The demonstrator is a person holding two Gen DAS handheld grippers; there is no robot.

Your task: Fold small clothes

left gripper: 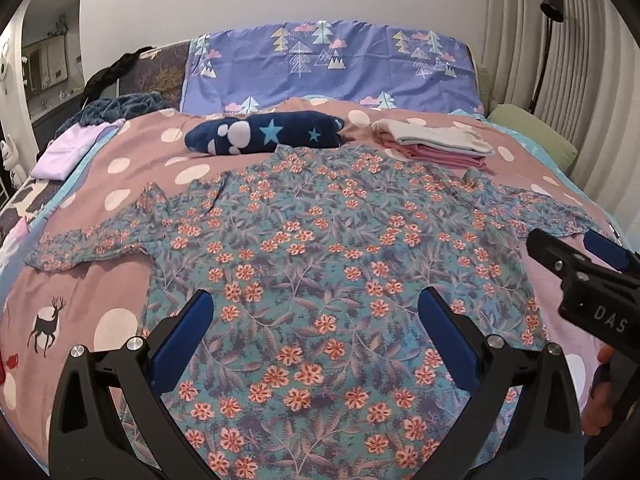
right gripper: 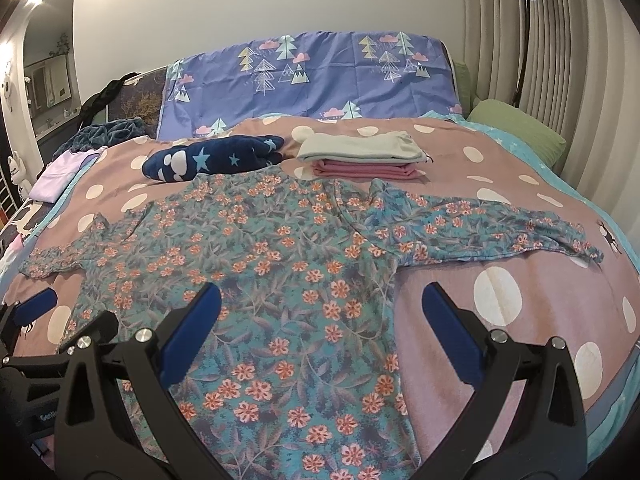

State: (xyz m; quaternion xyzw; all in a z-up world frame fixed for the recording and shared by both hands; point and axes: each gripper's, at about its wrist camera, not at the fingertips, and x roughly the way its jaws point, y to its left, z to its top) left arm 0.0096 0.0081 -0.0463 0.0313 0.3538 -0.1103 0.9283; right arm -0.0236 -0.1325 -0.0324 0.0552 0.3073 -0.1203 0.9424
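Note:
A teal long-sleeved top with orange flowers [left gripper: 320, 264] [right gripper: 256, 264] lies spread flat on the pink dotted bedcover [left gripper: 120, 312], both sleeves stretched out sideways. My left gripper [left gripper: 316, 312] hovers open over the top's lower body, nothing between its blue pads. My right gripper [right gripper: 320, 312] is open too, above the top's right side edge below the right sleeve [right gripper: 500, 228]. In the left wrist view the right gripper [left gripper: 576, 260] shows at the right edge, near that sleeve's end.
A stack of folded clothes [right gripper: 364, 158], grey on pink, lies beyond the top. A navy star-patterned bundle [left gripper: 264, 132] sits beside it. A folded lilac piece [left gripper: 68, 152] rests at the bed's left edge. A green pillow [right gripper: 520, 128], a floor lamp [right gripper: 524, 32] and curtains stand right.

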